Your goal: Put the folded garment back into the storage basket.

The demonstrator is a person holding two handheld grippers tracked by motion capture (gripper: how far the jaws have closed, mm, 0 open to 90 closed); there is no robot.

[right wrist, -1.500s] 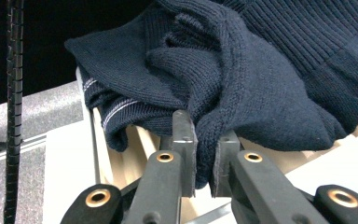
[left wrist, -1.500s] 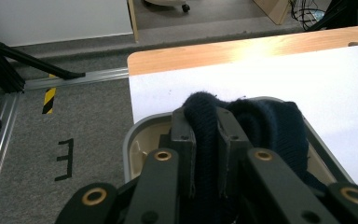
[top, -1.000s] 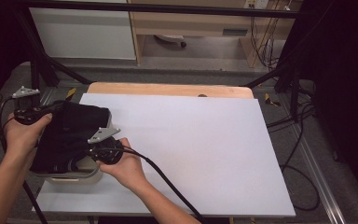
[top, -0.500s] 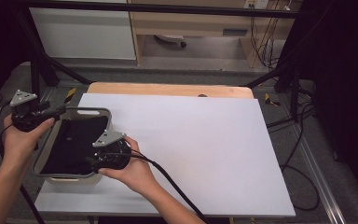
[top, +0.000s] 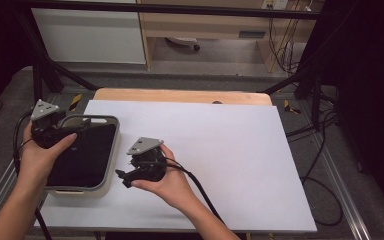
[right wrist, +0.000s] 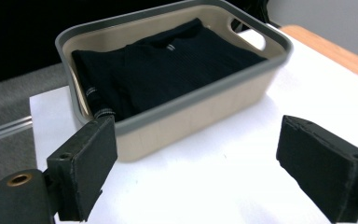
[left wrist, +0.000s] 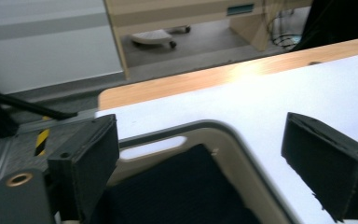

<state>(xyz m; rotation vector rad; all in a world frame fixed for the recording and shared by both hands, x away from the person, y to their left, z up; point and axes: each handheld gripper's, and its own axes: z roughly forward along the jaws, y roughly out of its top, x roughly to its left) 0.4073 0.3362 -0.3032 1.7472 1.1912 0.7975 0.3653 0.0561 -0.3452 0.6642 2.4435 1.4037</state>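
Dark cloth (top: 82, 156) fills the tray (top: 111, 150) on the white table (top: 240, 165).

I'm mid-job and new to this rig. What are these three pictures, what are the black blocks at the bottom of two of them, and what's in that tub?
No robot arm here: a person holds a two-jaw gripper in each hand. The high view looks down on the white table, with the left gripper and right gripper. The other two pictures come from cameras riding on each gripper; the black blocks are that gripper's own jaws, spread apart and holding nothing. The beige basket with a grey rim holds a folded black garment.
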